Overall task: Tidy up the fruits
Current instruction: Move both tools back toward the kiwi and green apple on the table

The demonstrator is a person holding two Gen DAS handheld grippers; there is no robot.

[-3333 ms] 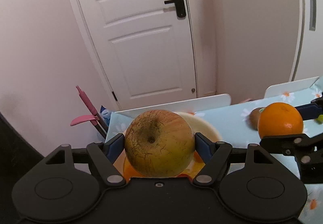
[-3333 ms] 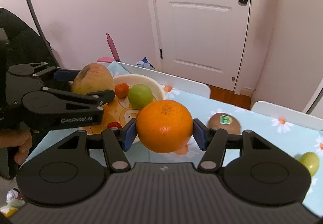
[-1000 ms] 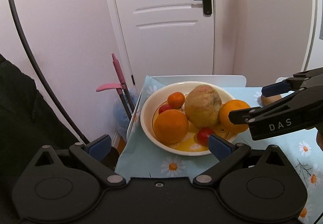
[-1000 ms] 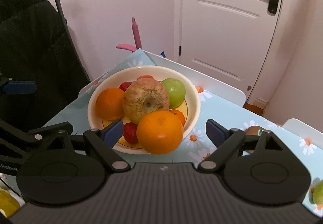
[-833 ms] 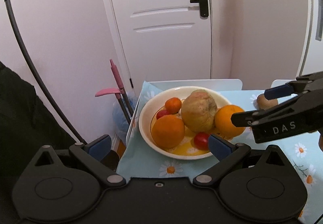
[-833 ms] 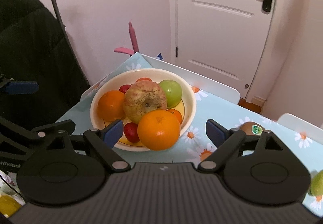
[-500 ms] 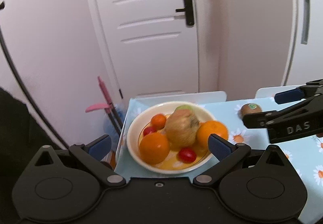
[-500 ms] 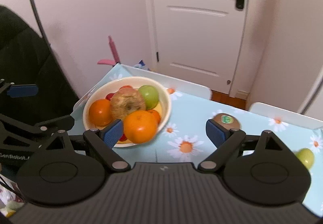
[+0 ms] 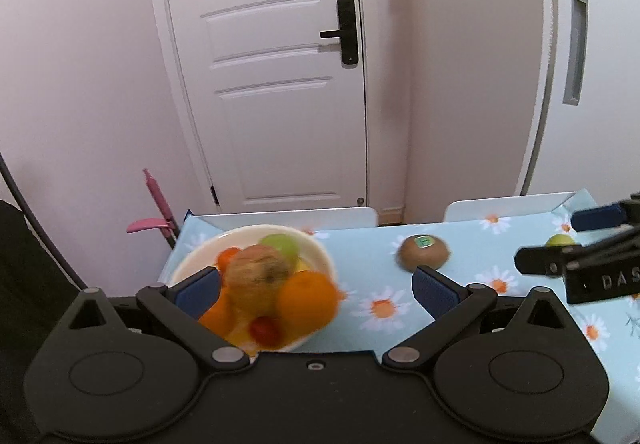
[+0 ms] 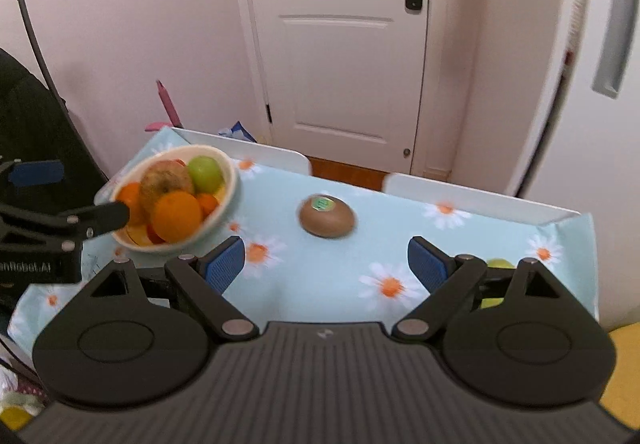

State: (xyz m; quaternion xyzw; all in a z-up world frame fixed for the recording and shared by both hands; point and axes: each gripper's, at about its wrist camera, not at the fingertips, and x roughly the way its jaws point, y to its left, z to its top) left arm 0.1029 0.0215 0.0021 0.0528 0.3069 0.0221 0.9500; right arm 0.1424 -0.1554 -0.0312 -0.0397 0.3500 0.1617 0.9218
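Observation:
A cream bowl (image 9: 316, 249) (image 10: 231, 180) at the table's left end holds a brownish apple (image 9: 260, 272) (image 10: 166, 180), oranges (image 9: 306, 298) (image 10: 178, 216), a green apple (image 10: 205, 173) and small red fruits. A brown kiwi (image 9: 423, 253) (image 10: 327, 220) with a green sticker lies mid-table. A small green fruit (image 9: 560, 241) (image 10: 496, 264) lies at the right end, partly hidden behind the right gripper's finger. My left gripper (image 9: 316, 290) is open over the bowl's near side. My right gripper (image 10: 326, 264) is open, just short of the kiwi.
The table has a light blue daisy cloth (image 10: 320, 284) and white raised edges (image 10: 460, 192). A white door (image 9: 272, 84) and pink walls stand behind. A pink-handled tool (image 9: 154, 204) leans beyond the table's left corner. A dark garment (image 10: 36, 132) is at the left.
Both grippers let go of the apple and the orange, which now lie in the bowl. Both have since pulled back and swung right, bringing the kiwi and the green fruit into view.

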